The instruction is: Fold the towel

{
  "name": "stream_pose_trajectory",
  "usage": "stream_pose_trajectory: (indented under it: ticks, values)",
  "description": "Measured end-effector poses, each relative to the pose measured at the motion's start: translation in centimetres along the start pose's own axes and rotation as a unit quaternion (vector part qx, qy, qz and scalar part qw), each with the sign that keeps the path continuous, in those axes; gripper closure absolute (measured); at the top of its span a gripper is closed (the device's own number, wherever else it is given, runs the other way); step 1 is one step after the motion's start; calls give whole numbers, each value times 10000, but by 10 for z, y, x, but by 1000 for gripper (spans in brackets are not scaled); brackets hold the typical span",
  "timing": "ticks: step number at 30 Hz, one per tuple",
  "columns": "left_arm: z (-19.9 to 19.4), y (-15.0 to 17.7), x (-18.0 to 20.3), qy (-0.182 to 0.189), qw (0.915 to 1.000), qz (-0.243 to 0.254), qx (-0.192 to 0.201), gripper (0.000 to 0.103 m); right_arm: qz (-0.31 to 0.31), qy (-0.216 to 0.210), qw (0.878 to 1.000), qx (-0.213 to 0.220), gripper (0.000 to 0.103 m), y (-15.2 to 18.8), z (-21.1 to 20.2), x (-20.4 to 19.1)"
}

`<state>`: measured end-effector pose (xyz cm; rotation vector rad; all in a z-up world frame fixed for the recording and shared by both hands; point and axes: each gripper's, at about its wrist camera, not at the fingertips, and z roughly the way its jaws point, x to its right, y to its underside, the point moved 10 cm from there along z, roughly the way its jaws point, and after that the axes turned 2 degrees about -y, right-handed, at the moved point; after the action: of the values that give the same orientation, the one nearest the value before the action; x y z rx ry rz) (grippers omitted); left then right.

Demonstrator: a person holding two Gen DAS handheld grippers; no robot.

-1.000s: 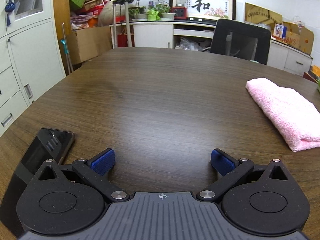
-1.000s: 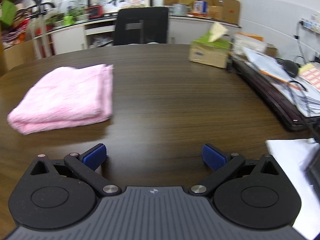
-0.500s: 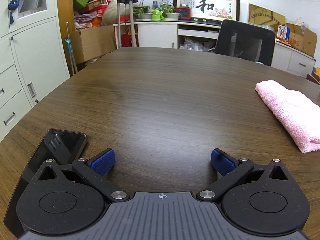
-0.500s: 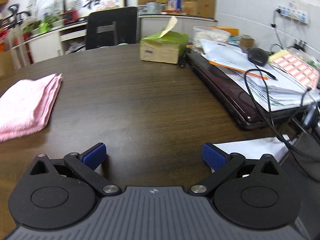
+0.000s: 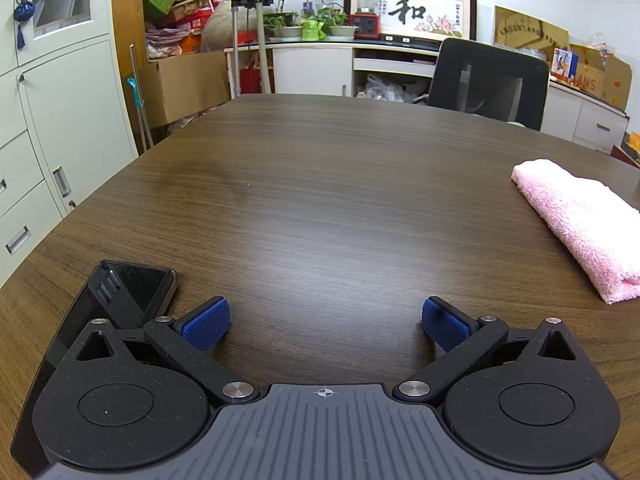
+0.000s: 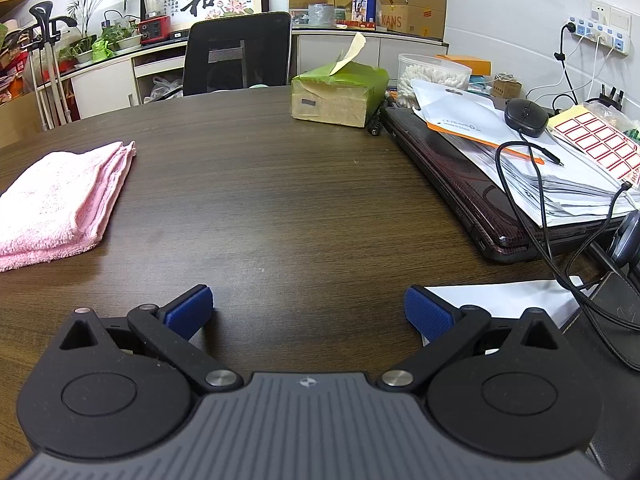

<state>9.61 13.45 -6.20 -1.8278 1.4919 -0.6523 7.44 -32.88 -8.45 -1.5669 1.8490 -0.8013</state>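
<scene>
Left wrist view: our left gripper [image 5: 325, 322] gapes empty; the folded pink terry towel [image 5: 580, 226] lies far right. Right wrist view: our right gripper [image 6: 308, 311] gapes empty, towel [image 6: 56, 198] left. Soft, light, limp; we would pinch its layered edge.

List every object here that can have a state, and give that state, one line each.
Pink terry towel: folded in layers, lying flat on the dark wooden table, held by nothing.
Left gripper: open, empty.
Right gripper: open, empty.
Black smartphone: face up, screen dark.
Green tissue box: open, one tissue sticking up.
Dark red laptop: lid closed, papers piled on it.
Black mesh office chair: unoccupied.
</scene>
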Motion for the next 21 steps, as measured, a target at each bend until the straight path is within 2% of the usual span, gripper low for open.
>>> stream_pose_trajectory:
  ticks: [21]
  values:
    - [1,0,-1,-1,10000,4,0,0,4,-5,10000,4,0,0,0,-1]
